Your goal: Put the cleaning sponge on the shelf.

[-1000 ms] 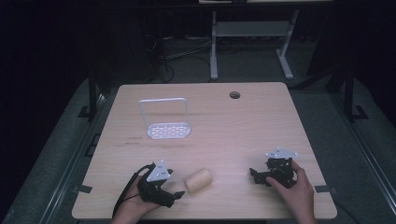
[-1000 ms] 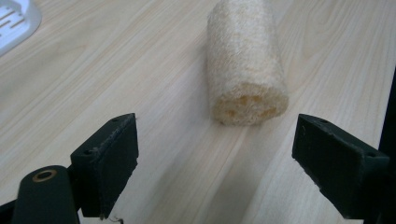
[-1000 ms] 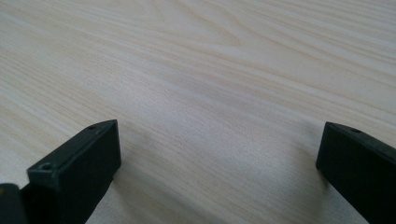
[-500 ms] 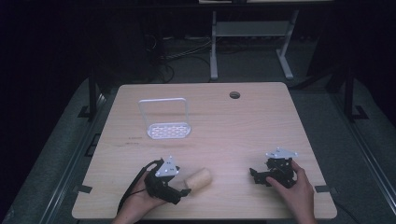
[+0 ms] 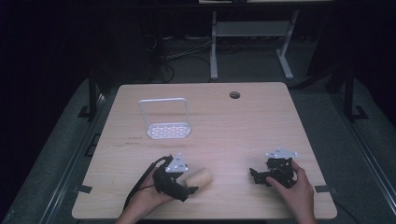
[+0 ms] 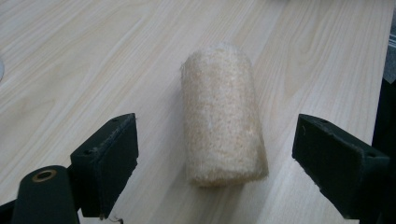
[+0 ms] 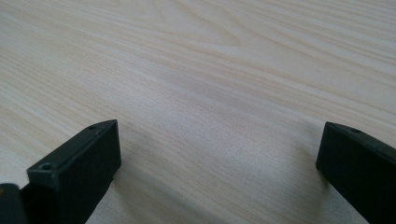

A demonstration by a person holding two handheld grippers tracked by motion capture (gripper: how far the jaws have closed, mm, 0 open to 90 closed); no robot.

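High view: the table [image 5: 243,121] is a pale wood top with dark floor on all sides. The left gripper [image 5: 189,184] lies near the front edge at about 7 o'clock, held by the left hand [image 5: 144,200], its cable looping off toward the front-left corner. A tan roll [image 5: 198,178] lies at its jaws, just at 3 o'clock of it. The right gripper [image 5: 259,175] sits at about 5 o'clock of the table, under the right hand [image 5: 292,189], not far from the right and front edges. A white rack [image 5: 166,127] stands at 10 o'clock, well apart from both grippers. A round hole [image 5: 234,95] sits near the far edge at 12 o'clock. The middle of the table and its far right are bare wood.

Left gripper view: the jaws stand wide apart, one at 8 o'clock and one at 4 o'clock. The roll [image 6: 222,116] lies lengthwise between them on the wood, touching neither, with a gap on each side. Bare board runs beyond it toward 12 o'clock.

Right gripper view: the jaws stand wide apart over bare wood grain, nothing between them.
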